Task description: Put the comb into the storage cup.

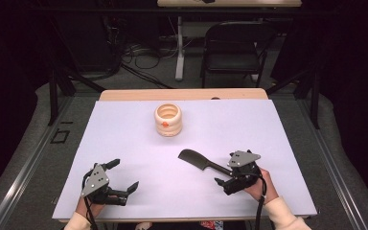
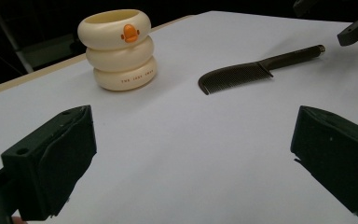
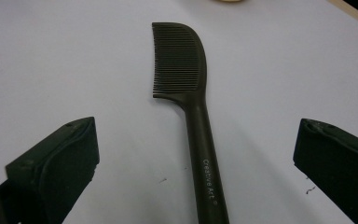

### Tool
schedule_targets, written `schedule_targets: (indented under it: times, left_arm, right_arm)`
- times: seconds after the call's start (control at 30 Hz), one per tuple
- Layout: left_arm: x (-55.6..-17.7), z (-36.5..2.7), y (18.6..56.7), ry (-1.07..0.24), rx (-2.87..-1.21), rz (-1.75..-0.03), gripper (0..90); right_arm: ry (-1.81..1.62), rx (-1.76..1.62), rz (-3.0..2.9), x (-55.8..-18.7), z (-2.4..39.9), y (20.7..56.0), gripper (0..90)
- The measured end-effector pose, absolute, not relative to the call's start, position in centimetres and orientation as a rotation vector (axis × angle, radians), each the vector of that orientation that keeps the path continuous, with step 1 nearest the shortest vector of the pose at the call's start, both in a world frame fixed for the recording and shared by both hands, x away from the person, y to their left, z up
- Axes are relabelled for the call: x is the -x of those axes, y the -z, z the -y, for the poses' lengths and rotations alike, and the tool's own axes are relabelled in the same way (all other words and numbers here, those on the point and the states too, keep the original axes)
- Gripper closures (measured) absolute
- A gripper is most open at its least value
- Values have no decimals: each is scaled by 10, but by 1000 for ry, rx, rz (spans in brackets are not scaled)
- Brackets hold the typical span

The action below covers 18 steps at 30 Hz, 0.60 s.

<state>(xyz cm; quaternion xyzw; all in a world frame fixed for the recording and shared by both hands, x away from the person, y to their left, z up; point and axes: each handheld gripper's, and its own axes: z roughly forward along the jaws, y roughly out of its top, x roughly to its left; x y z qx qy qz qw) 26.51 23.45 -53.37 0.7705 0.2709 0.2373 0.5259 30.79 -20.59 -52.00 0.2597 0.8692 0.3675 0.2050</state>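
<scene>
A black comb (image 1: 199, 160) lies flat on the white mat (image 1: 124, 139), right of centre, teeth end pointing away from me. My right gripper (image 1: 225, 168) stands open at its handle end. In the right gripper view the comb (image 3: 179, 65) runs up the middle, and the right gripper (image 3: 196, 168) has its jaws wide on either side of the handle, touching nothing. My left gripper (image 1: 123, 175) is open over bare mat near the front left. In the left gripper view my left gripper (image 2: 193, 158) faces the comb (image 2: 256, 70) and a cream ringed cup (image 2: 118, 49).
The cream ringed cup (image 1: 168, 120), marked with an orange duck, stands upright at the mat's far middle. A strip of wooden table edge (image 1: 182, 94) shows behind the mat. A black folding chair (image 1: 235, 45) and floor cables lie beyond the table.
</scene>
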Motion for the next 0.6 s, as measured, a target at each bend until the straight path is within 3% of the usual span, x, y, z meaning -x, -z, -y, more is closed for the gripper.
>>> schedule_targets:
  times: [0.6]
  left_arm:
    - [-265, -233, 534, -565, -1843, -652, 1]
  right_arm:
    - [-879, -735, -2550, -330, 187, 523, 0]
